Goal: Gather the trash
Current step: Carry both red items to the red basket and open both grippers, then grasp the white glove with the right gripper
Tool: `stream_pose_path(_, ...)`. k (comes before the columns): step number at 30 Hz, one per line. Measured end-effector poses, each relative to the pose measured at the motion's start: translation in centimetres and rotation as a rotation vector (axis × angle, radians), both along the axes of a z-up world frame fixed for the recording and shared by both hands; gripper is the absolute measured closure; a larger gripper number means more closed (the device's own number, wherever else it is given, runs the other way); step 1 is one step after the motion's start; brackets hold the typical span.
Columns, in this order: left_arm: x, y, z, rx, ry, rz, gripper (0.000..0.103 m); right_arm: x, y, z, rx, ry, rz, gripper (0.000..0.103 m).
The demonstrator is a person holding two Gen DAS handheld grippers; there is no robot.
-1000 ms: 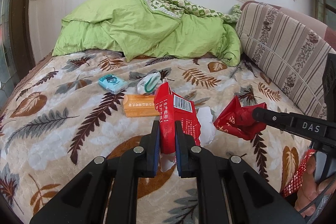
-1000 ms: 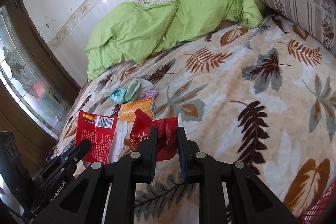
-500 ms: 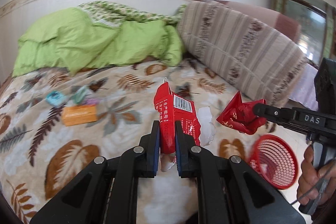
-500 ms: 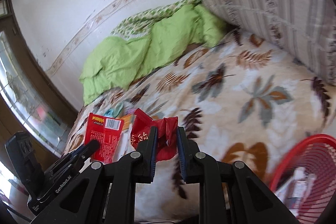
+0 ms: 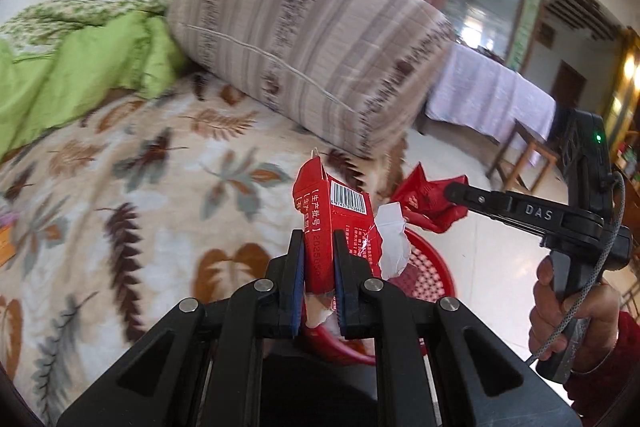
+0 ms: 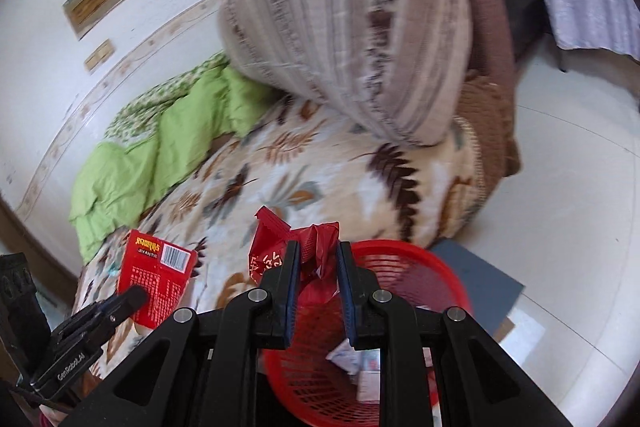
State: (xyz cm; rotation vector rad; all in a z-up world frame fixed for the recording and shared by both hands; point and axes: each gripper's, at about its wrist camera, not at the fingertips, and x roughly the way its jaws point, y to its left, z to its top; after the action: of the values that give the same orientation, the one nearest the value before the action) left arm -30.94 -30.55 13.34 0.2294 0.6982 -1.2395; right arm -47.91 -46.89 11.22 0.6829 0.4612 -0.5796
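Observation:
My left gripper (image 5: 318, 247) is shut on a torn red carton (image 5: 340, 211) with a barcode and a white paper flap; the same carton (image 6: 158, 279) shows at the lower left of the right wrist view. My right gripper (image 6: 316, 259) is shut on a crumpled red wrapper (image 6: 280, 239), which also appears at the right of the left wrist view as a red wrapper (image 5: 424, 199). A red mesh basket (image 6: 420, 283) stands on the floor beside the bed, just below both grippers, with some white scraps inside. In the left wrist view the basket (image 5: 428, 267) shows behind the carton.
The bed with its leaf-print blanket (image 5: 120, 187) lies to the left, a striped bolster (image 5: 312, 59) and green quilt (image 5: 72, 75) on it. A hand (image 5: 560, 311) holds the right gripper's handle. A grey mat (image 6: 480, 279) lies on the pale tiled floor (image 6: 560, 187). A covered table (image 5: 492, 95) stands further back.
Both grippers have swung right from over the bed to its edge, still carrying the carton and the wrapper. The red basket has come fully into view beneath them.

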Motion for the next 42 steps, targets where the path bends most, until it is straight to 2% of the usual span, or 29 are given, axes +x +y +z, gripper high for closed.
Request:
stream_pose_path(2, -1.0, -1.7, -0.4, 0.018, -0.008, -0.025, 0.088, -0.8, -0.6, -0.3, 0.0, 0.026, -0.032, 0.081)
stream_pose_path(3, -1.2, -2.3, -0.7, 0.033, -0.01, -0.03, 0.075, -1.0, -1.0, -0.6, 0.009, 0.044, -0.044, 0.072)
stream_pose_path(5, -1.1, -2.5, -1.1, 0.047, -0.008, -0.021, 0.061, -1.3, -1.7, -1.1, 0.036, 0.044, -0.045, 0.052)
stream_pose_path(10, 1.0, -0.4, -0.5, 0.03, -0.018, 0.039, 0.061, -1.1, -1.9, -1.0, 0.043, 0.012, -0.025, 0.052)
stream_pose_path(14, 3.4, 2.6, 0.9, -0.004, -0.053, 0.135, 0.047, 0.9, -1.0, -0.9, 0.036, 0.006, 0.037, 0.052)
stream_pose_path(19, 6.6, 6.5, 1.6, -0.015, -0.084, 0.249, 0.045, 5.6, 1.5, -0.4, 0.013, 0.032, 0.169, 0.051)
stream_pose_path(27, 13.7, 14.4, 0.3, -0.03, -0.039, 0.486, 0.042, 13.7, 7.8, 0.9, -0.054, 0.069, 0.389, 0.051)
stream_pose_path(30, 16.8, 17.8, -0.2, -0.037, -0.031, 0.605, 0.042, 16.5, 10.2, 1.4, -0.089, 0.085, 0.443, 0.051)
stream_pose_path(34, 20.9, 22.5, -1.2, -0.05, -0.005, 0.766, 0.042, 20.8, 13.3, 1.7, -0.079, 0.094, 0.528, 0.051)
stream_pose_path(38, 25.1, 27.6, -3.8, -0.028, 0.032, 0.942, 0.042, 26.3, 16.6, 2.0, -0.061, 0.114, 0.631, 0.05)
stream_pose_path(40, 26.4, 29.3, -4.7, -0.018, 0.05, 0.994, 0.042, 29.6, 18.5, 2.3, -0.057, 0.112, 0.681, 0.047)
stream_pose_path(42, 27.6, 30.8, -5.4, -0.018, 0.083, 1.039, 0.042, 33.2, 20.3, 2.5, -0.051, 0.097, 0.714, 0.039)
